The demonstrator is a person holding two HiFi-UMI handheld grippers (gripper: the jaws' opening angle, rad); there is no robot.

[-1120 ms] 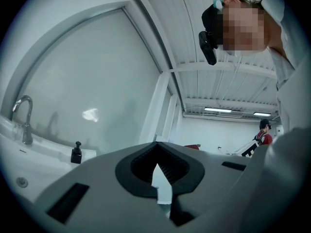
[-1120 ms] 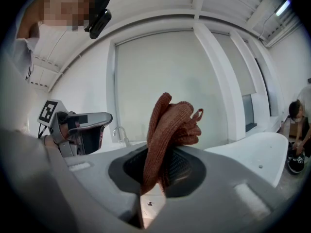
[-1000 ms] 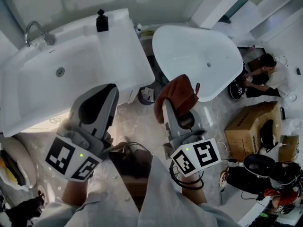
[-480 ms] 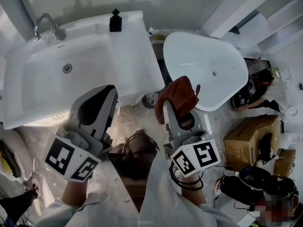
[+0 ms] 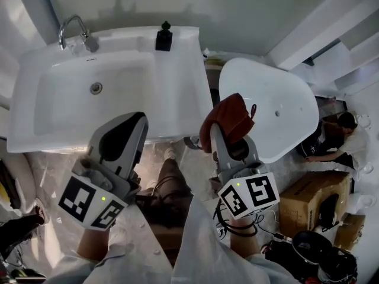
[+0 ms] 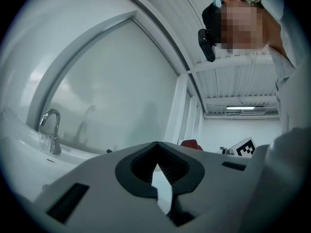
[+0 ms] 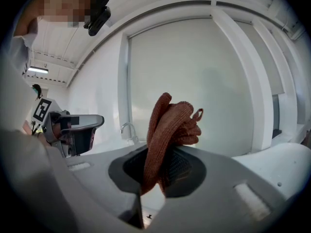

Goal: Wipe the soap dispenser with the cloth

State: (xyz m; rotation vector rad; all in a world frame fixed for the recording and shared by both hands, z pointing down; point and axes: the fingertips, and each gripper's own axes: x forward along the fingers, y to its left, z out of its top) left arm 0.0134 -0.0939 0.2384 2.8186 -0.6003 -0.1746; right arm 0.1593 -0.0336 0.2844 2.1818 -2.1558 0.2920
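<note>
The black soap dispenser (image 5: 164,37) stands upright on the back rim of the white sink (image 5: 177,93), right of the faucet (image 5: 74,31). My right gripper (image 5: 214,129) is shut on a bunched rust-red cloth (image 5: 230,119), held over the floor between the sink and a white tub. In the right gripper view the cloth (image 7: 170,125) sticks up from between the jaws. My left gripper (image 5: 140,118) is shut with nothing in it, just in front of the sink's near edge; its jaw tips (image 6: 156,143) meet. Both grippers are well short of the dispenser.
A white tub (image 5: 266,105) stands right of the sink. A person (image 5: 337,138) crouches at far right beside a cardboard box (image 5: 311,197) and dark bags (image 5: 320,256). Clutter lies in the gap between sink and tub (image 5: 208,61). The floor is marble tile (image 5: 53,164).
The sink and dispenser have slid right and lower in the head view as the camera moved toward them. Both grippers keep their places in the view, the cloth still held.
</note>
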